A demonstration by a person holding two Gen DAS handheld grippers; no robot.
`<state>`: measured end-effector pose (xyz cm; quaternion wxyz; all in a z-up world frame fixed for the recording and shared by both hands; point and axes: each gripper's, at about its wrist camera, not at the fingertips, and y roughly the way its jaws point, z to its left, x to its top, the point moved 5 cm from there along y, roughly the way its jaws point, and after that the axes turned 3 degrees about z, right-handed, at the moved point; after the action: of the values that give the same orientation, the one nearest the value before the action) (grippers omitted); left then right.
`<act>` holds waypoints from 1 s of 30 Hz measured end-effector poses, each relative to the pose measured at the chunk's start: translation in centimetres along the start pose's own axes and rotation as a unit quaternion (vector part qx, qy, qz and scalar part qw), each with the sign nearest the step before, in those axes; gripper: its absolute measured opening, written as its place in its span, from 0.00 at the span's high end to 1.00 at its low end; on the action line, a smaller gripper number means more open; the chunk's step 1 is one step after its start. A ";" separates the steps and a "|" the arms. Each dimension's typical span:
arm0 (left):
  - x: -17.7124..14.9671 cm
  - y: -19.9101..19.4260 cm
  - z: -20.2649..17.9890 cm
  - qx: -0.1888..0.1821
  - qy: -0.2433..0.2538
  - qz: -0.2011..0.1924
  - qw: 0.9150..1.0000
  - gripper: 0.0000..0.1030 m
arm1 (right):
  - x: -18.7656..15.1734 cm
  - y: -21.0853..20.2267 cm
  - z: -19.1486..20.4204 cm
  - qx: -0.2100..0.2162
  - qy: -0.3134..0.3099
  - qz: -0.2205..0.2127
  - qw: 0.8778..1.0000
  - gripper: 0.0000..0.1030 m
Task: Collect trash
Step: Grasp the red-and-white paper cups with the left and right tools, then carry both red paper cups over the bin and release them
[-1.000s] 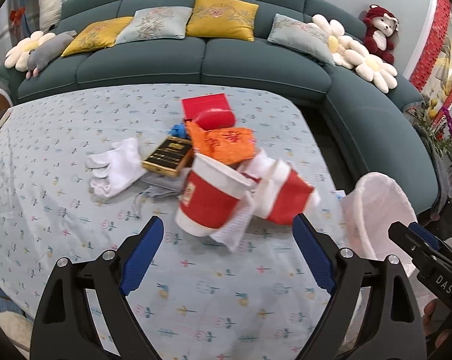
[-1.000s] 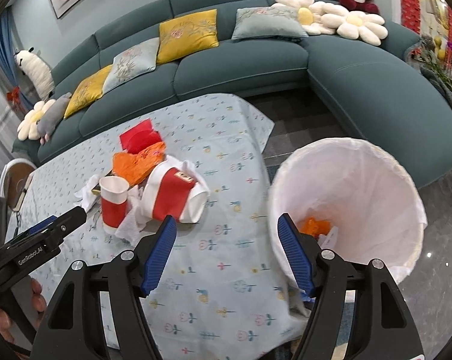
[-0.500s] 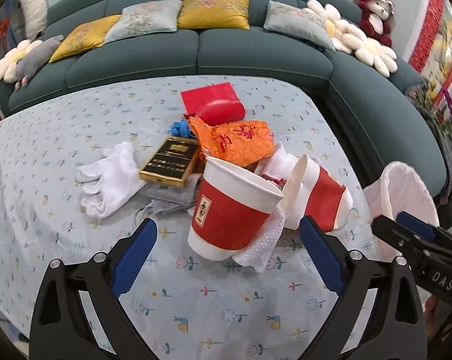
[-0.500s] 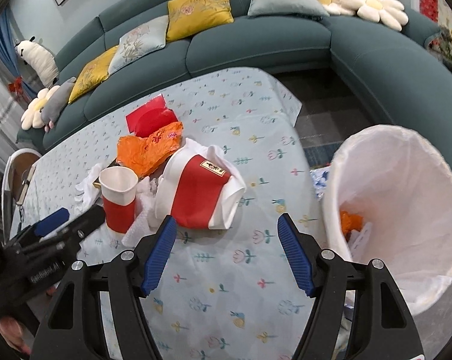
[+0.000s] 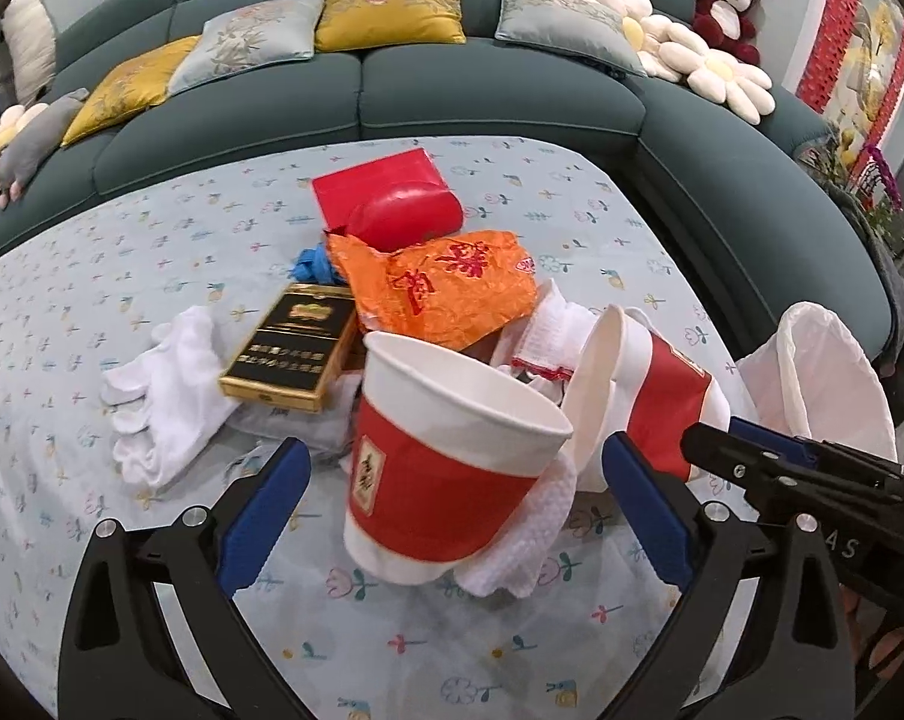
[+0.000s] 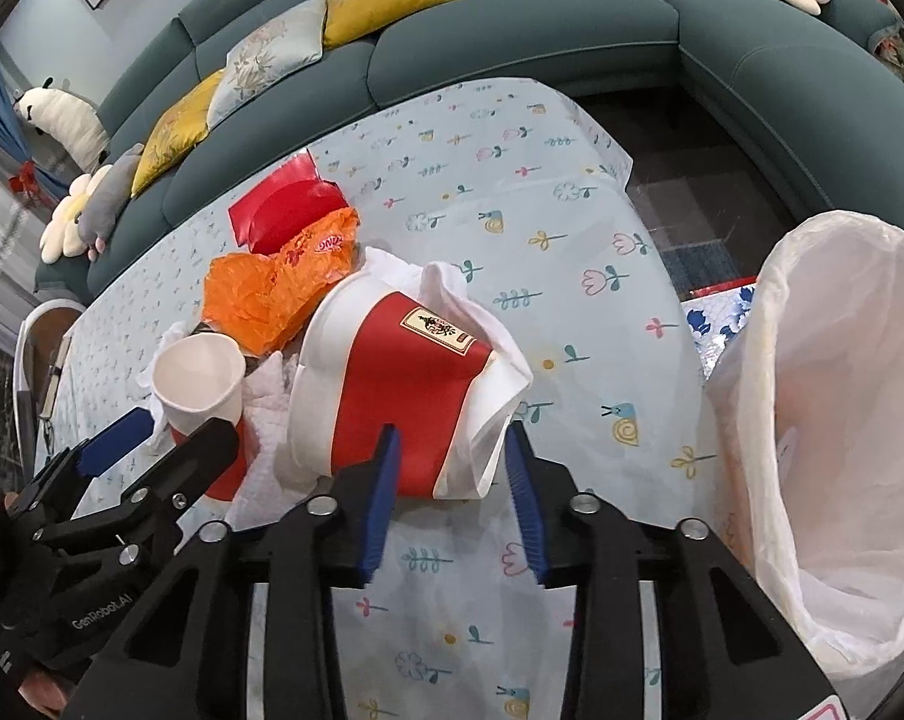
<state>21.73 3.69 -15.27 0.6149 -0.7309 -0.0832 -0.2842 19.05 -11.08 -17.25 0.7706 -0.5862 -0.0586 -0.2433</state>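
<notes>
An upright red-and-white paper cup [image 5: 452,468] stands on the flowered tablecloth [image 5: 122,540], leaning on a white napkin [image 5: 529,534]. My left gripper [image 5: 454,498] straddles it, jaws wide and still opening, pads clear of its sides. A second, larger cup [image 6: 404,372] lies tipped over beside it with a crumpled base. My right gripper [image 6: 452,438] is closing on that base, with both blue pads [image 6: 386,468] against it. An orange wrapper [image 5: 452,288], a black-and-gold box [image 5: 290,348] and a white glove [image 5: 164,384] lie behind the cups.
A bin lined with a white bag [image 6: 841,420] stands off the table's right edge. A red box [image 5: 386,198] and a blue scrap [image 5: 314,261] sit further back. The teal sofa [image 5: 481,78] curves behind and to the right.
Both grippers came down and closer to the cups. The right jaws narrowed from wide apart to pinching the tipped cup's base. The left jaws spread a little wider around the upright cup.
</notes>
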 end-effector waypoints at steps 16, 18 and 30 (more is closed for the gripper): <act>-0.4 0.6 0.6 0.004 -0.025 0.013 1.000 0.32 | -0.5 -1.0 -0.6 0.003 0.000 -0.012 1.000 0.88; -0.3 -0.2 0.5 0.003 -0.030 0.005 1.000 0.32 | -0.5 -1.5 -0.6 0.002 -0.002 -0.018 1.000 0.88; 0.3 -5.3 -2.4 -0.022 -0.045 -0.031 0.998 0.32 | -0.1 -6.8 -0.7 0.004 -0.016 -0.071 0.997 0.88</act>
<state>18.80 2.59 -10.41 0.5847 -0.7535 -0.1272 -0.2722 15.76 -13.02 -11.53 0.7526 -0.5814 -0.1128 -0.2878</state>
